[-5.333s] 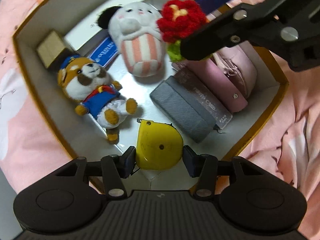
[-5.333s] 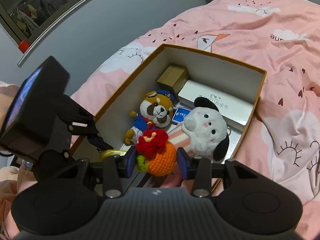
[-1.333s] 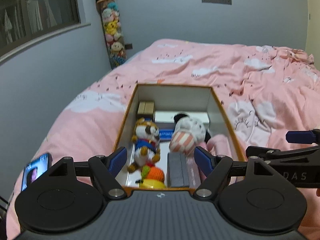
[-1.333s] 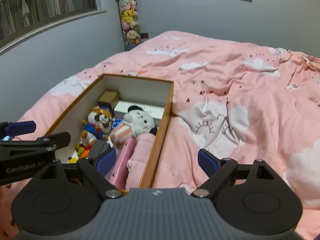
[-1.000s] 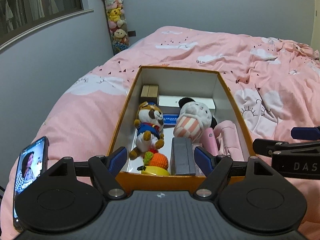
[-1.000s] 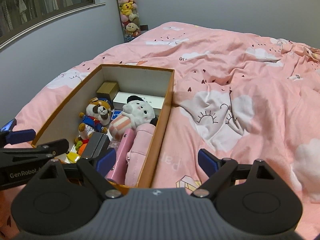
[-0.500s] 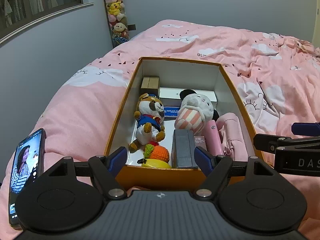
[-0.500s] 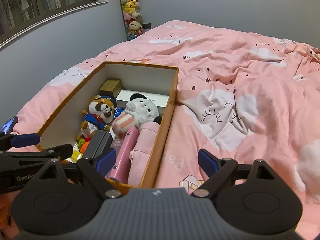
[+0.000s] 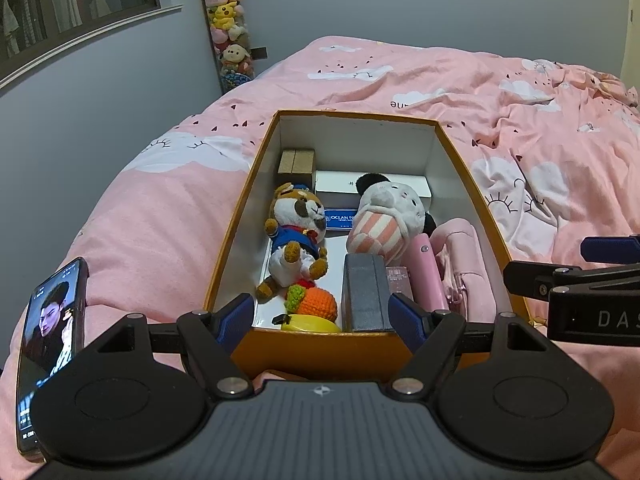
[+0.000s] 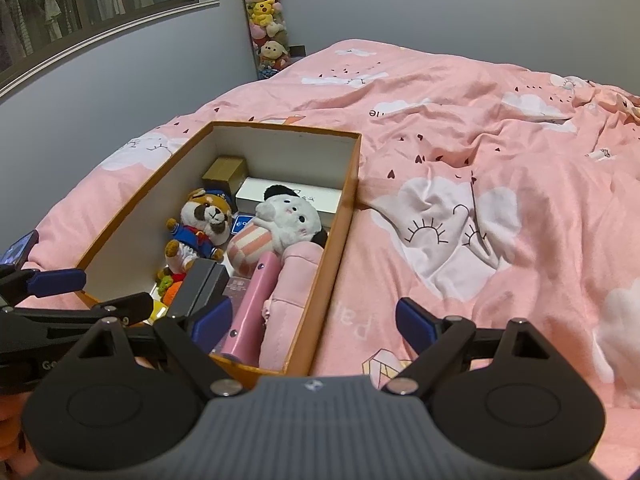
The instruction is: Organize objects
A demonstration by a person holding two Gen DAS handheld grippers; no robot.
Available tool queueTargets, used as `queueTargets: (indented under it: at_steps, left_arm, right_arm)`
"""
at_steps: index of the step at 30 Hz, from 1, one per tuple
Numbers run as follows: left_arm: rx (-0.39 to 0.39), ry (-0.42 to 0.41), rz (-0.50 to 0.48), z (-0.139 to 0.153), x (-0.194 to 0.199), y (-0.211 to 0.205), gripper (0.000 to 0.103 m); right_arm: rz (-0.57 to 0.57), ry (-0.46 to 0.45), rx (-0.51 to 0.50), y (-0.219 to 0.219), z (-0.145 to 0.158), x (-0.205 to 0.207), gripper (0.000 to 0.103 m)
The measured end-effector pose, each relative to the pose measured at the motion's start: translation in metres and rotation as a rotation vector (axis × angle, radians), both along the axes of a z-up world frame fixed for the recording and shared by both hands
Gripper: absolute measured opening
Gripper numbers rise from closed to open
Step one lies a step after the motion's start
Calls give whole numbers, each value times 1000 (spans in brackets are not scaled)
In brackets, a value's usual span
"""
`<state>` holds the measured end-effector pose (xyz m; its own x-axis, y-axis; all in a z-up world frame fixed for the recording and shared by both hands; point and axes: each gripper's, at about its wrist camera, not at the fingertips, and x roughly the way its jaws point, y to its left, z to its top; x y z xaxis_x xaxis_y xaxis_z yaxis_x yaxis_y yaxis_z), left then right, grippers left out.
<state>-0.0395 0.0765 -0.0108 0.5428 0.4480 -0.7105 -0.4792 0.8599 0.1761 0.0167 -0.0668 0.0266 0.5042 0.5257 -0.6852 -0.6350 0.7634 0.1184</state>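
An orange cardboard box (image 9: pixel 320 346) (image 10: pixel 338 236) lies on the pink bed. Inside are a raccoon plush (image 9: pixel 296 232) (image 10: pixel 202 226), a white dog plush (image 9: pixel 386 216) (image 10: pixel 280 224), a crocheted orange (image 9: pixel 316 302), a yellow tape measure (image 9: pixel 310 325), a grey case (image 9: pixel 364 294) (image 10: pixel 198 286), a pink case (image 9: pixel 430 274) (image 10: pixel 250 308) and a pink pouch (image 9: pixel 462 252) (image 10: pixel 292 296). My left gripper (image 9: pixel 322 318) is open and empty, just before the box's near wall. My right gripper (image 10: pixel 312 320) is open and empty over the box's near right corner.
A phone (image 9: pixel 48 344) with a lit screen lies on the bed left of the box. Small boxes (image 9: pixel 296 162) sit at the box's far end. The pink duvet (image 10: pixel 480 200) spreads to the right. A column of plush toys (image 9: pixel 226 20) stands against the far wall.
Both grippers let go of the tape measure and the crocheted orange, which now lie in the box, and drew back. In the last second both views have shifted only slightly.
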Motion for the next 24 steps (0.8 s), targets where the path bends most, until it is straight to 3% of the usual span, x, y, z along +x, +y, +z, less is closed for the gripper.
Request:
queueTargets:
  at_steps: [24]
  left_arm:
    - [-3, 6, -13, -1, 0, -1, 89]
  right_arm:
    - [3, 7, 0, 0, 0, -1, 89]
